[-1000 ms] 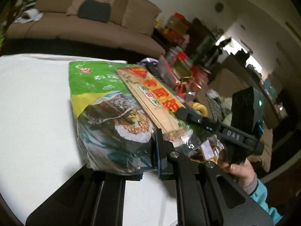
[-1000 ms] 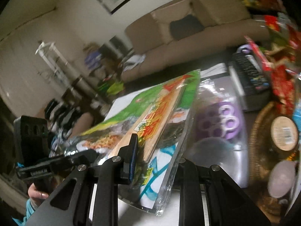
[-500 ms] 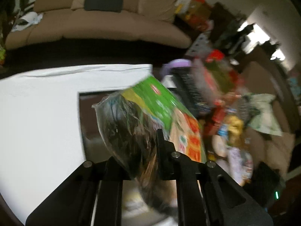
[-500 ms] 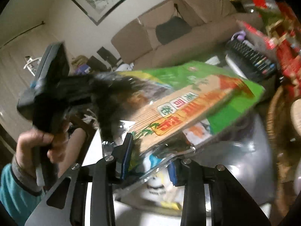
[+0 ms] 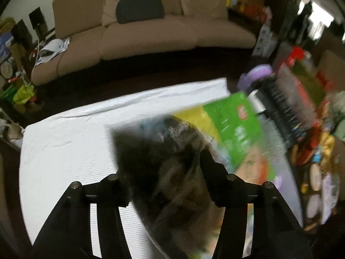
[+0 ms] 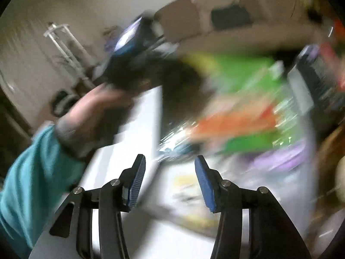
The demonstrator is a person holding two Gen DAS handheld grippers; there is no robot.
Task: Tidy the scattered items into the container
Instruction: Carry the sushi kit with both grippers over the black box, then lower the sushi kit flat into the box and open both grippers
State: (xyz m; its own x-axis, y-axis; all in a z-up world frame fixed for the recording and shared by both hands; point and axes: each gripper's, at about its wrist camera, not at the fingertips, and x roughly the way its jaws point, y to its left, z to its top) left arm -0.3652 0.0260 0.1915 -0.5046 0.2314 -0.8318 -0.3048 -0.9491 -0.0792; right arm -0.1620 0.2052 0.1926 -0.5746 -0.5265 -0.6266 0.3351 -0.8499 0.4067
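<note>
Looking along our left tool (image 5: 165, 183), we see the green seaweed packet (image 5: 235, 125) lying between its opening jaws, its dark end by the fingers, the far end over a clear container (image 5: 289, 168). Our right tool (image 6: 169, 180) is opening too, nothing between its blue pads (image 6: 203, 183); the blurred packet sits just ahead. A white counter (image 5: 64, 151) spreads left.

A green, yellow and orange snack bag (image 5: 235, 127), blue gripper pads (image 6: 135, 185), a teal sleeve (image 6: 28, 172).
</note>
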